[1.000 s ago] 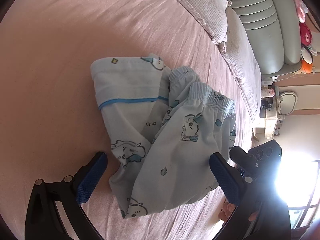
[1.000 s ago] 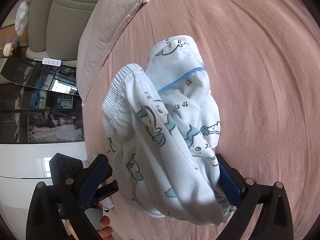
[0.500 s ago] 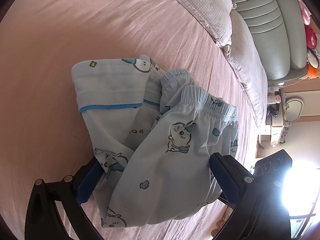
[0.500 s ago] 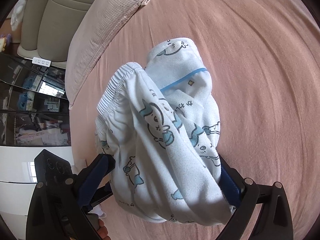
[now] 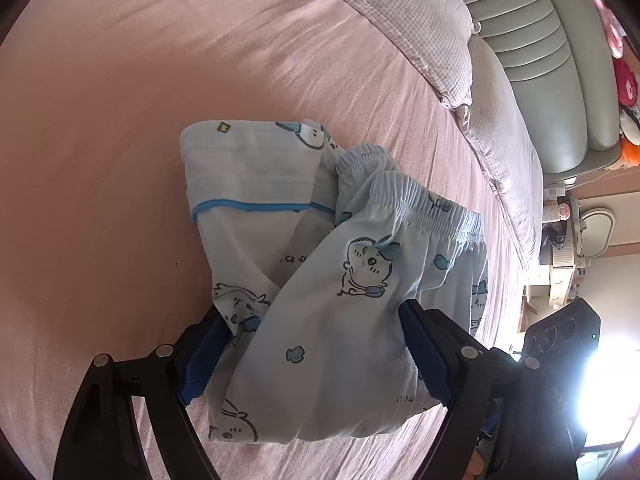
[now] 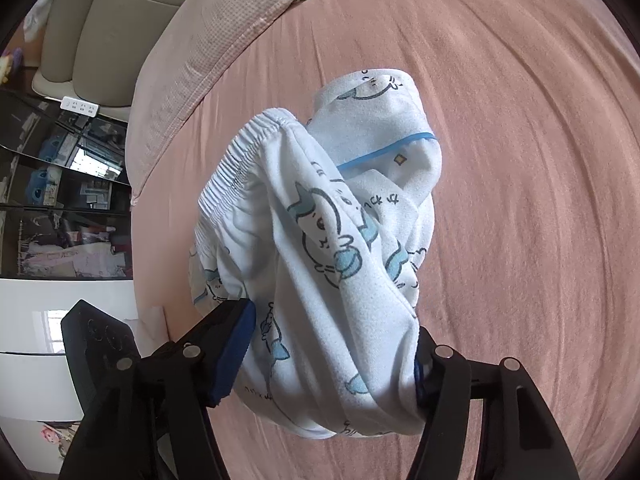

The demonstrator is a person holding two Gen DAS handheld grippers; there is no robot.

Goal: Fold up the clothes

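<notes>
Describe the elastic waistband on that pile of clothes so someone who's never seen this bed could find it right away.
Start at the pink bed sheet, below the waffle-textured pillow. In its middle lies a pale blue cartoon-print clothes bundle. The waistband is the gathered, ruffled strip along the bundle's pillow-side edge, unlike the flat folded piece beside it, which carries a thin bright blue piping line.

You are working over a bed (image 5: pixel 168 80) covered in a smooth pink sheet, lightly creased. Directly on it lies a bundle of pale blue pyjama clothes (image 5: pixel 320 264) printed with cartoon animals, with an elastic waistband and a blue-piped piece underneath. Beyond the bundle, toward the padded headboard (image 5: pixel 532 40), two waffle-textured pillows (image 5: pixel 420 20) lie on the sheet along the bed's edge, apart from the clothes.
</notes>
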